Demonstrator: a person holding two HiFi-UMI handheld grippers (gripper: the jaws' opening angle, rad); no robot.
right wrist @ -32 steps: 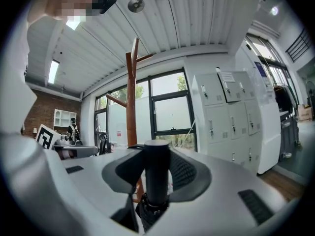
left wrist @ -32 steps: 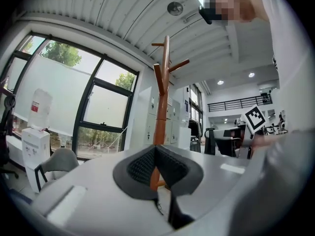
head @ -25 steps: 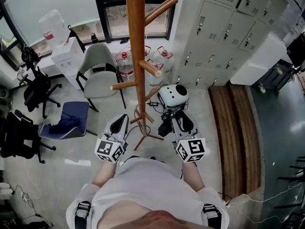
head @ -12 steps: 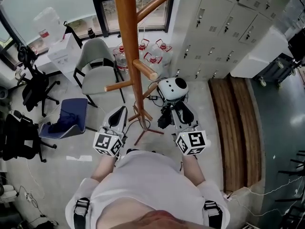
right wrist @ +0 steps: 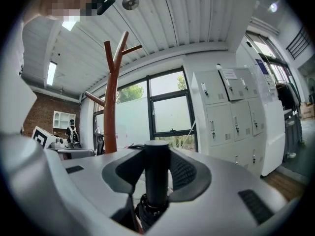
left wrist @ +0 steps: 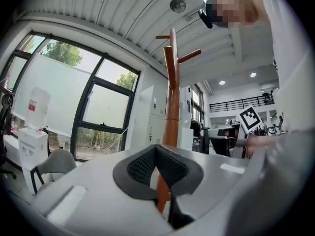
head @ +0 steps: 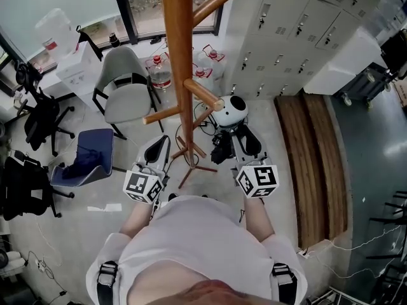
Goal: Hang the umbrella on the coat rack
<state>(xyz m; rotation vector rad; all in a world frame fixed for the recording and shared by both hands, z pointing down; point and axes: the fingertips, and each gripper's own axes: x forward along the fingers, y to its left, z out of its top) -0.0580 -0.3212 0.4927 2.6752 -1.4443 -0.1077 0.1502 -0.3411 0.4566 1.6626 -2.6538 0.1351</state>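
The wooden coat rack point(head: 178, 43) stands straight ahead, with bare pegs point(head: 203, 94) jutting out at several heights. My right gripper point(head: 245, 143) is shut on the black handle point(right wrist: 156, 173) of the folded black umbrella point(head: 220, 152), which hangs below the jaws just right of the rack's base. In the right gripper view the rack point(right wrist: 110, 107) rises to the left of the handle. My left gripper point(head: 157, 154) is shut and holds nothing, left of the base. Its own view shows the pole point(left wrist: 171, 97) right behind its jaws point(left wrist: 156, 154).
A white round device point(head: 229, 111) sits on the floor beyond the umbrella. A grey chair point(head: 124, 94), water bottles point(head: 159, 75) and a blue seat point(head: 89, 157) stand left of the rack. Grey lockers point(head: 286, 30) and a wooden bench point(head: 318, 164) are at the right.
Both grippers have edged a little forward toward the rack, the umbrella still in the right one. The jaws look unchanged.
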